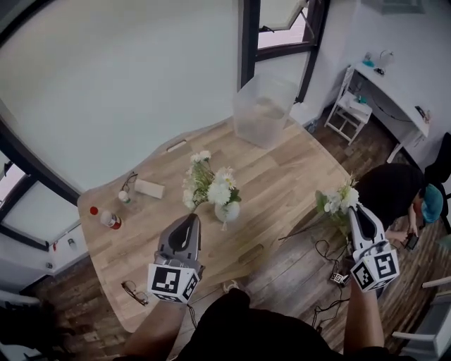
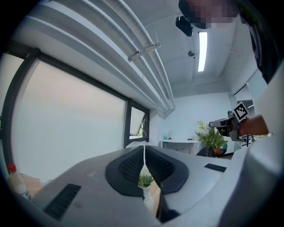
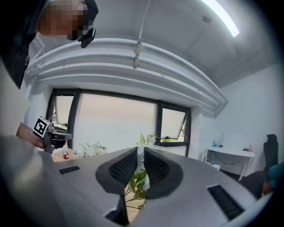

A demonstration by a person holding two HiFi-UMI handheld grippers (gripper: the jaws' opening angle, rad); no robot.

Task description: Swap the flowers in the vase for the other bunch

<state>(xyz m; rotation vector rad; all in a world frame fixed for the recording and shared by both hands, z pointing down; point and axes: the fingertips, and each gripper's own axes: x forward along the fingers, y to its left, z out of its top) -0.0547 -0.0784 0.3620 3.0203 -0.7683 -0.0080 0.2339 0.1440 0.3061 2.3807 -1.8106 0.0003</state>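
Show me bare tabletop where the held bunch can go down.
Bare table lies between the vase and the clear bin, and right of the vase. The left end is crowded: red-capped bottle, white box, glasses.

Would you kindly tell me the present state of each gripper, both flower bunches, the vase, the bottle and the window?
left gripper: shut, nothing seen between its jaws.
right gripper: shut on the loose bunch.
loose bunch: held in the air, apart from the vase.
vase: upright on the table.
white flowers: standing in the vase.
red-capped bottle: upright, capped.
window: tilted open.
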